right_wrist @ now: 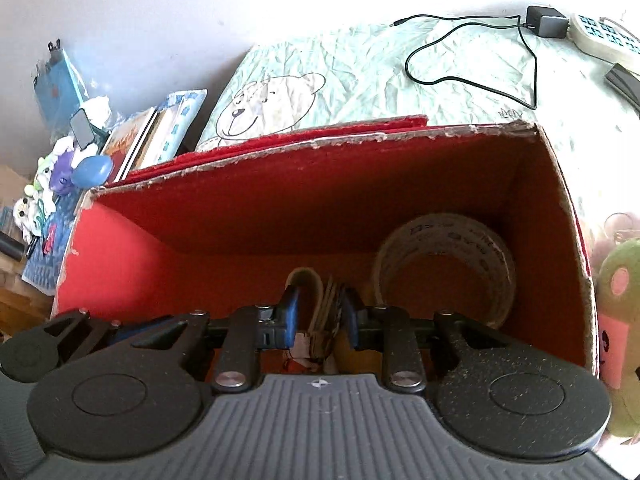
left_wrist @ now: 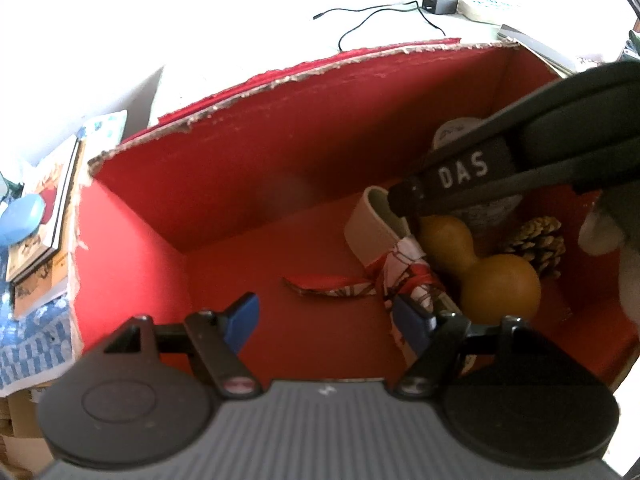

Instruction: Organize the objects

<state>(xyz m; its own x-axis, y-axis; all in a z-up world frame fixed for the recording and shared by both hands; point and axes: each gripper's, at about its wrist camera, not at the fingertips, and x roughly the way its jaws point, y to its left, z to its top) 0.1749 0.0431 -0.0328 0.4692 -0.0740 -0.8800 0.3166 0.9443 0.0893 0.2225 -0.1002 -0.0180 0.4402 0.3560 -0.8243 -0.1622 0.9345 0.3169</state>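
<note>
The right gripper [right_wrist: 320, 314] is reaching down into the red box [right_wrist: 224, 216], its blue-padded fingers [right_wrist: 291, 312] standing a little apart on either side of the cream band [right_wrist: 306, 280] and its tied ribbon; whether the pads are actually pressing on it cannot be told. In the left wrist view this same gripper [left_wrist: 404, 200] is coming in from the right, its tips sitting at the upper end of the cream band [left_wrist: 370, 228], just above the tan gourd [left_wrist: 480, 264]. The left gripper [left_wrist: 326, 320] is hovering over the box floor with its jaws spread wide and nothing between them, its right finger [left_wrist: 414, 326] overlapping the red-and-white patterned ribbon [left_wrist: 404, 276]. The gourd is lying just beside the band, with a pine cone [left_wrist: 538, 240] close behind it. A roll of clear tape [right_wrist: 444, 264] is standing on edge against the box's far right corner. Outside the box, a black charger with its cable [right_wrist: 546, 22] is lying on the bear-print cloth [right_wrist: 280, 96], and books [left_wrist: 44, 216] are stacked to the left.
</note>
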